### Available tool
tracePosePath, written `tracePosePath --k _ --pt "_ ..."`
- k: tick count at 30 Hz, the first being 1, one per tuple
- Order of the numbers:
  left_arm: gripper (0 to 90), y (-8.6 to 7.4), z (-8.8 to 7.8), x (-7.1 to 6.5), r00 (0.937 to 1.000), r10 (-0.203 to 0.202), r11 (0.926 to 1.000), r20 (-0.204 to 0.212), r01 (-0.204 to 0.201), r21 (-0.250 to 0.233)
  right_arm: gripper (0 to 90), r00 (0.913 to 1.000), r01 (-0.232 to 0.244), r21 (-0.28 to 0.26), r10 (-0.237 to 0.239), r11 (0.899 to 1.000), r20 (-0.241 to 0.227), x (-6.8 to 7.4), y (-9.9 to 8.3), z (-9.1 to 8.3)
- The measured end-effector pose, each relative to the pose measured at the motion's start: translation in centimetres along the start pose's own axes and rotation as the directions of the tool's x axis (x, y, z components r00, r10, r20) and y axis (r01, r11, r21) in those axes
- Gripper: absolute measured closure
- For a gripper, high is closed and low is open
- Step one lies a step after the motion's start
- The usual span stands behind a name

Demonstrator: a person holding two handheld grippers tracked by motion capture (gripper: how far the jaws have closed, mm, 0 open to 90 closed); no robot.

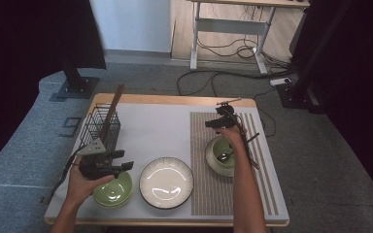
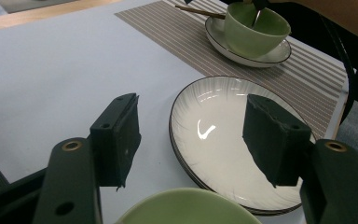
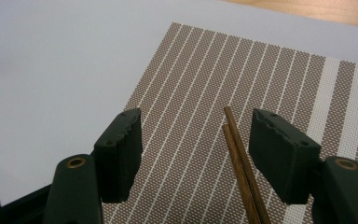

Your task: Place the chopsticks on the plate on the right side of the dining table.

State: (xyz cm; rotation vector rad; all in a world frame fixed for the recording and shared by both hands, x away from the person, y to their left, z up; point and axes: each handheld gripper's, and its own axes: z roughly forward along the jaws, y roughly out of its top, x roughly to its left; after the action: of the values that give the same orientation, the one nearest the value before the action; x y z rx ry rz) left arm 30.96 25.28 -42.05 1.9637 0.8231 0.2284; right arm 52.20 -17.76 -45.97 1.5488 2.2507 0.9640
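Glossy ceramic plate [image 2: 223, 140] & green cup [image 2: 254, 28], matt woven placemat [image 3: 205, 93], brown wood chopsticks [image 3: 240, 158], wire-metal basket [image 1: 99, 127].

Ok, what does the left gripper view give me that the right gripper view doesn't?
Left gripper view: the white plate, the green bowl below the left gripper with its jaws open, and the green cup on its saucer. Right gripper view: the chopsticks, tips between the open jaws of the right gripper, pads not pressing them. Both: the striped placemat and the pale table cover.
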Motion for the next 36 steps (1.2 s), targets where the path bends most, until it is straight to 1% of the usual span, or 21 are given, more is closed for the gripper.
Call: tracePosePath --k 5,6,10,14,18,20,23,25,27,36 --pt "36.4 -0.05 0.07 0.03 1.0000 0.001 1.0000 -0.001 -0.001 0.001 33.6 0.9999 -0.013 0.039 0.013 0.999 0.000 -0.35 -0.20 0.51" --pt "36.5 -0.06 0.08 0.05 1.0000 0.001 1.0000 -0.001 -0.001 0.002 33.3 0.9998 -0.021 0.046 0.021 0.999 -0.001 -0.46 -0.27 0.66" --pt "36.5 -0.07 0.08 0.07 1.0000 0.001 1.0000 -0.002 -0.001 0.001 33.3 0.9994 -0.033 0.058 0.033 0.998 -0.002 -0.60 -0.41 0.88" --pt "36.5 -0.06 0.03 0.08 1.0000 0.000 1.0000 -0.002 0.000 0.000 33.6 0.9997 -0.023 0.064 0.023 0.998 0.003 -0.53 -0.38 0.91" --pt "36.4 -0.08 0.04 0.12 1.0000 -0.001 1.0000 -0.003 0.001 0.002 34.0 0.9997 -0.025 0.073 0.025 0.997 0.003 -0.57 -0.40 0.95" --pt "36.4 -0.09 0.04 0.14 1.0000 -0.001 1.0000 -0.002 0.001 0.003 34.1 0.9995 -0.031 0.078 0.031 0.996 0.008 -0.57 -0.41 0.99" --pt "36.5 -0.09 0.03 0.13 1.0000 -0.002 1.0000 -0.003 0.002 0.000 34.5 0.9987 -0.040 0.083 0.037 0.996 0.034 -0.63 -0.41 1.05" --pt "36.4 -0.09 0.02 0.13 1.0000 -0.002 1.0000 -0.004 0.002 0.000 36.7 0.9985 -0.049 0.085 0.047 0.995 0.029 -0.67 -0.45 1.05" --pt "36.4 -0.09 0.00 0.14 1.0000 -0.002 1.0000 -0.004 0.002 -0.001 37.0 0.9989 -0.040 0.093 0.038 0.995 0.028 -0.64 -0.46 1.06" --pt "36.5 -0.07 0.05 0.11 1.0000 -0.002 1.0000 -0.003 0.002 0.000 37.6 0.9988 -0.041 0.129 0.045 0.991 -0.021 -0.74 -0.57 0.97"
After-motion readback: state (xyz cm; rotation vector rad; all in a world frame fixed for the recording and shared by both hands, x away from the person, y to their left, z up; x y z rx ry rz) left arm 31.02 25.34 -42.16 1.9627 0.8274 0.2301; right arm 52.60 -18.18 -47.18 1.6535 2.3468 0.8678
